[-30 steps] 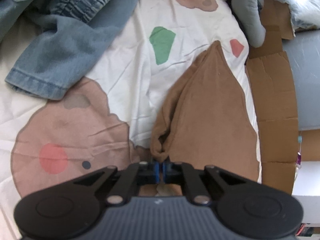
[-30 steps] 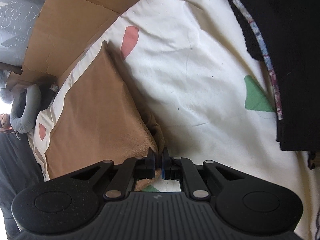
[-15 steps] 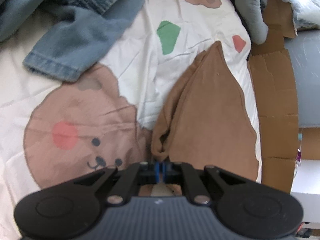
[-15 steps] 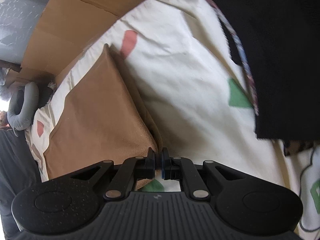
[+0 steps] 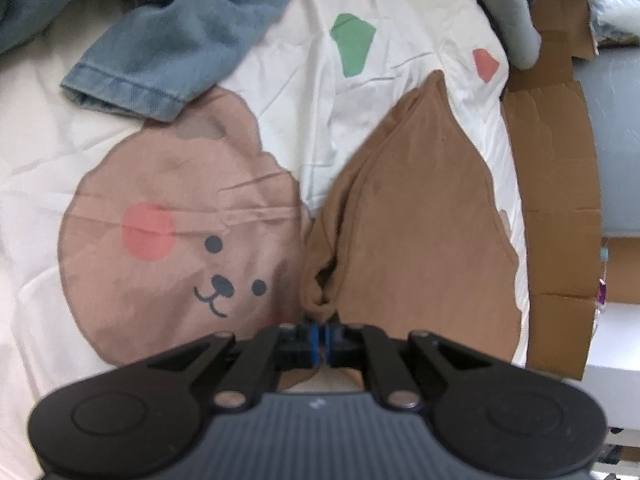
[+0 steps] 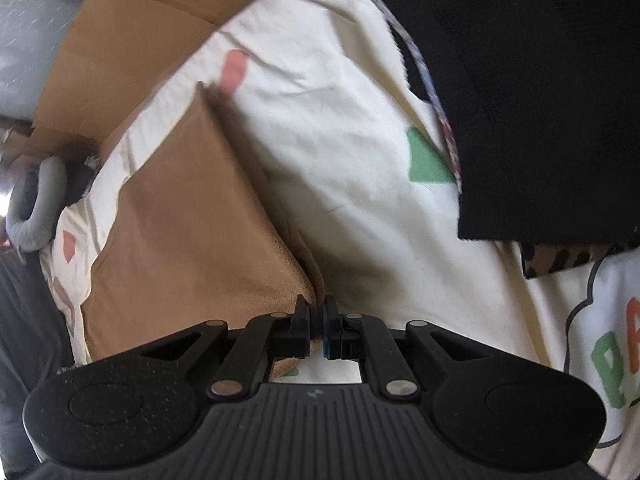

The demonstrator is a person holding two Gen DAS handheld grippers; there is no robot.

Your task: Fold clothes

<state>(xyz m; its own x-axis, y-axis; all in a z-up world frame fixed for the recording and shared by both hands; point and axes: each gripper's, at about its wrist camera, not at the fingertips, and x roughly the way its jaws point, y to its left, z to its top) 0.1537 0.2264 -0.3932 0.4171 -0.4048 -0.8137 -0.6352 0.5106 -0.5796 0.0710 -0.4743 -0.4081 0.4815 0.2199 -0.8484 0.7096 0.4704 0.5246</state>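
Note:
A brown garment [image 5: 416, 216] lies stretched over the white printed bed sheet [image 5: 392, 64], tapering to a point at its far end. My left gripper [image 5: 321, 330] is shut on a bunched corner of it at the near edge. In the right wrist view the same brown garment [image 6: 188, 224] runs away to the upper left, and my right gripper [image 6: 317, 318] is shut on its other near corner. The cloth hangs taut between both grippers and the far point.
Blue denim jeans [image 5: 168, 40] lie at the upper left beside a bear print [image 5: 176, 232]. Flattened cardboard [image 5: 556, 184] lines the bed's right side, with a grey neck pillow [image 5: 512, 12] beyond. A black garment [image 6: 532, 92] covers the sheet at the right wrist's upper right.
Both grippers have drawn the brown garment back across the sheet. The bear's face has come into the left view, and the black garment has slid further into the right view.

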